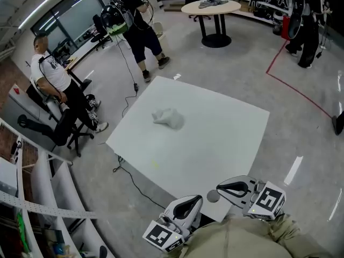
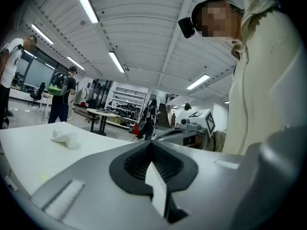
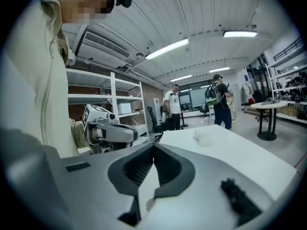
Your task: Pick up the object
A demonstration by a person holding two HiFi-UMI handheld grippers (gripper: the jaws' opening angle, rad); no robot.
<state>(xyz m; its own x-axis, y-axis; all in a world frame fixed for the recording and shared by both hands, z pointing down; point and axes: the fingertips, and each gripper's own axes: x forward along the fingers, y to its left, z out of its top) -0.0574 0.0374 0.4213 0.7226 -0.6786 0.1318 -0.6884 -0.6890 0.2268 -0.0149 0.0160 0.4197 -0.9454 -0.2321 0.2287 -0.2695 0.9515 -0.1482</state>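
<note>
A small crumpled white object [image 1: 168, 118] lies near the middle of the white square table [image 1: 226, 138]. It also shows far off in the left gripper view [image 2: 64, 138] and in the right gripper view [image 3: 205, 138]. Both grippers hover close to my body at the table's near edge, well short of the object. My left gripper [image 1: 198, 200] [image 2: 152, 145] is shut with nothing in it. The right gripper [image 1: 221, 188] [image 3: 153, 147] is shut and empty as well. The two point toward each other, so each sees the other's marker cube.
A seated person [image 1: 54, 79] and a standing person with a backpack [image 1: 131, 15] are beyond the table's left side. A round table [image 1: 210, 7] stands further back. White shelving [image 1: 32, 198] runs along the left, and a cable [image 1: 129, 85] trails over the floor.
</note>
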